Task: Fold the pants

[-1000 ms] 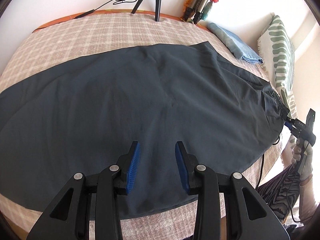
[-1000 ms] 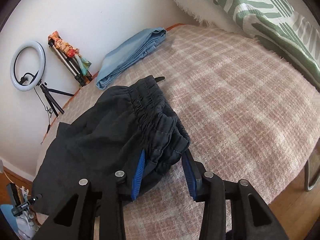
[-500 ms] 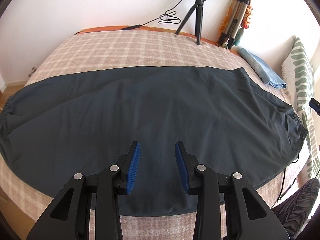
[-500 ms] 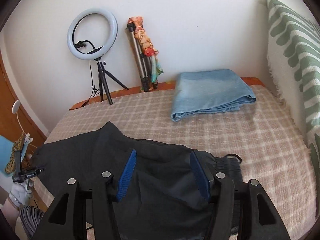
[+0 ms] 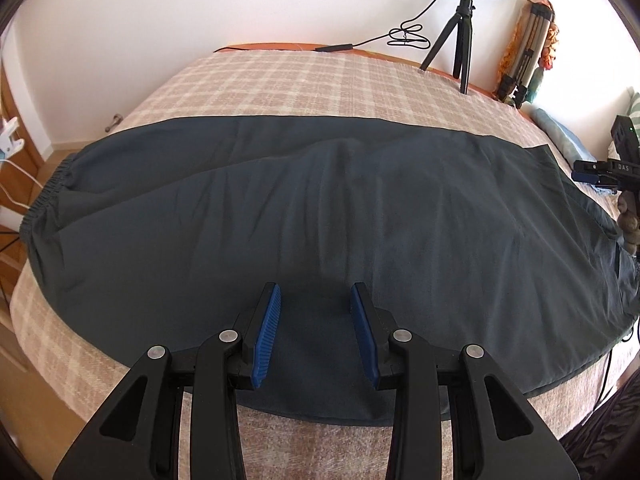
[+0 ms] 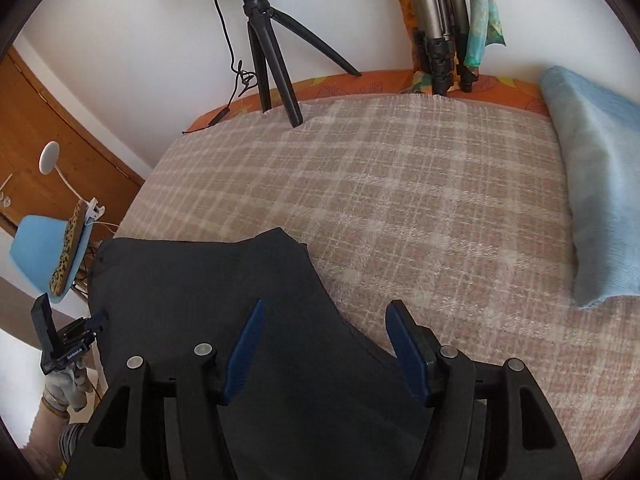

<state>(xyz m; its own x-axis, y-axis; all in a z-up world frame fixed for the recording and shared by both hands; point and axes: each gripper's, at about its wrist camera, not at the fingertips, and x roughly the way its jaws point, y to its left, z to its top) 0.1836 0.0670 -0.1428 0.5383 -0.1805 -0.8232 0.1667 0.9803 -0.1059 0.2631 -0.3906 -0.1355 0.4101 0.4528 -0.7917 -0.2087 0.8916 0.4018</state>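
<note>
the dark pants (image 5: 320, 208) lie spread flat on the checked bed (image 5: 304, 80), their long axis running across my left wrist view from the gathered cuffs (image 5: 44, 192) at the left edge to the waist end at the far right, where the fabric bunches near the bed's corner. my left gripper (image 5: 316, 320) hovers over the near long edge at about mid-length, pointing steeply down; its jaws stand a moderate way apart with only flat cloth below them, pressing on nothing. my right gripper (image 6: 326, 344) sits at the waist end; its jaws have just been opening and now stand wide apart, with the dark fabric (image 6: 208, 292) lying under the left pad (image 6: 244, 352) and bare blanket under the right one, so nothing is clamped. in the right wrist view the pants stretch away to the left and toward me, and the far corner of the fabric sits just ahead of the jaws. the other tool is visible at each view's margin, so the two hands stand well apart along the garment's length. a folded light-blue cloth (image 6: 600, 184) lies beyond the waist end, apart from the pants. as i judge it, the coming fold turns on this layout: the right hand is nearer the waist, the left nearer the middle, and the cuffs are farthest from both.
</note>
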